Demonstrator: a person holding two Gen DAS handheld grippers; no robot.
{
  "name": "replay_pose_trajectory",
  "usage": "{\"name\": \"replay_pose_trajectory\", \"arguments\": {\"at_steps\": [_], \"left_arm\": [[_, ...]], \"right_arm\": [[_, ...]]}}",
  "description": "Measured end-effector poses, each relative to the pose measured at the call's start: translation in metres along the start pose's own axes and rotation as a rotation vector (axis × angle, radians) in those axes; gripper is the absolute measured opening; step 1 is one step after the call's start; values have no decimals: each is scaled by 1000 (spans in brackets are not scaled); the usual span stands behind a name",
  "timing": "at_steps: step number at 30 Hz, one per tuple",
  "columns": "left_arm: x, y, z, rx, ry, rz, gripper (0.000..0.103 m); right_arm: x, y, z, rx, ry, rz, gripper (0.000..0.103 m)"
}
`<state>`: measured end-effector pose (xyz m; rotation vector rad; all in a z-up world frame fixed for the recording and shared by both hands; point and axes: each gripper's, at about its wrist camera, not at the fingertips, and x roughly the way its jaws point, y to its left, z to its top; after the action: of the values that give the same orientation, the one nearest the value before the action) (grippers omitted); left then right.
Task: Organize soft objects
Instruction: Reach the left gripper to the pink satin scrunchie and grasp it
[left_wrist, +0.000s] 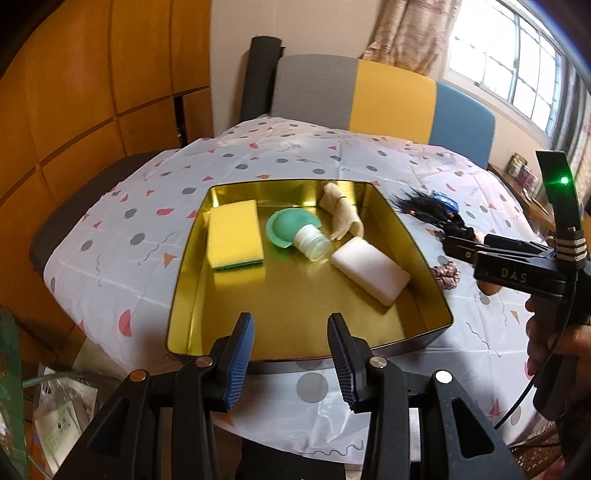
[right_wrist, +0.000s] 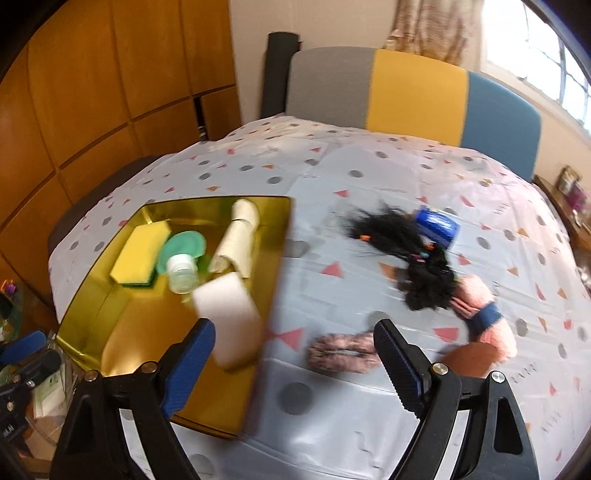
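Scrunchie (right_wrist: 341, 353), pink, on counter beside tray (right_wrist: 275, 280): lower your wide-open, empty right gripper (right_wrist: 295, 365) squarely over it.

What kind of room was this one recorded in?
Probably a home dining or living room: a table under a patterned tablecloth, a tricolour upholstered chair, a curtained window and wooden cabinets.

Daylight enters from the window (left_wrist: 517, 62) at upper right of both frames, overexposed to near white. The gold tray (left_wrist: 303, 288) shows glare and mirror reflections on its inner walls. Left wrist view is fairly sharp. Right wrist view is motion-blurred throughout; detail there is possibly unreliable. Fisheye bending and dark vignetting mark all corners.
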<state>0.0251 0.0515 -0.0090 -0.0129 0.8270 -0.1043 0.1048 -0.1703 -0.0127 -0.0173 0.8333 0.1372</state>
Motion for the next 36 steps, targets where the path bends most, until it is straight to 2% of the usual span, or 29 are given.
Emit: {"name": "replay_pose_trajectory", "arguments": {"at_steps": [7, 12, 14, 18, 21, 25, 31, 36], "left_arm": [[-2, -27, 18, 74, -21, -44, 41], [4, -56, 34, 123, -3, -108, 41], [6, -75, 41, 173, -8, -124, 41], [16, -117, 53, 279, 3, -191, 41], [31, -148, 59, 354, 39, -248, 41], [67, -192, 63, 451, 126, -287, 41], [121, -230, 53, 550, 253, -254, 41], [153, -243, 46, 581, 307, -196, 44]], "right_arm": [[-19, -81, -12, 101, -21, -124, 88], [-27, -161, -26, 240, -36, -237, 93], [-27, -191, -36, 298, -35, -277, 93], [-27, -235, -55, 464, -21, -287, 93], [-34, -251, -58, 562, -60, -251, 93], [-41, -255, -58, 582, -83, -234, 93], [-43, -253, -57, 599, -97, -195, 95], [-44, -255, -57, 613, -101, -177, 95]]}}
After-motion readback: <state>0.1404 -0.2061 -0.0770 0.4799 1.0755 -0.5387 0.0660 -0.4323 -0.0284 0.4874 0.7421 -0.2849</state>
